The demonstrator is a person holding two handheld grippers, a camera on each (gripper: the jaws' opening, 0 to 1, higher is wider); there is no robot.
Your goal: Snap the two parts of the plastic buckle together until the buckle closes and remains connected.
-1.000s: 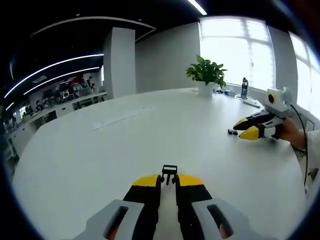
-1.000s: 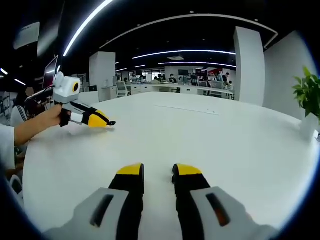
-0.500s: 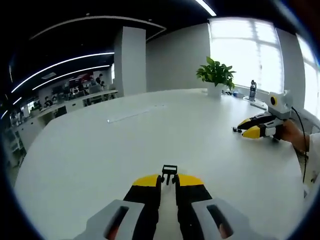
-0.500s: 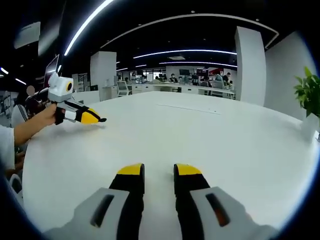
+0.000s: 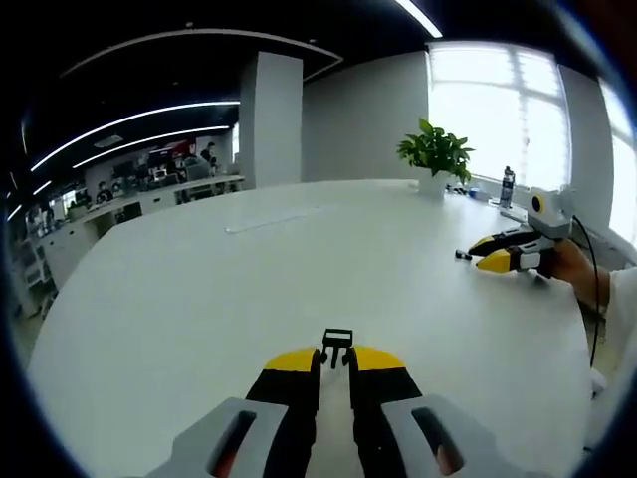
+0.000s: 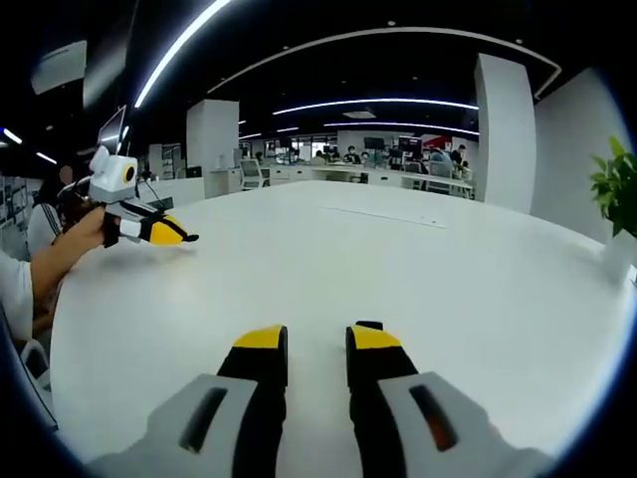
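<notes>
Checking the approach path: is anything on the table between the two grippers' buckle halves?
Nothing visible does. The left gripper holds a black buckle part, the right gripper holds a small dark piece, and bare white table lies between them.

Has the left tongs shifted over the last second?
Yes. In the right gripper view the left tongs has drifted leftward and farther off across the white table.

Black tool (image 5: pixel 333 363) jaws, yellow tips, grey bases, white sleeve (image 6: pixel 14 289).
</notes>
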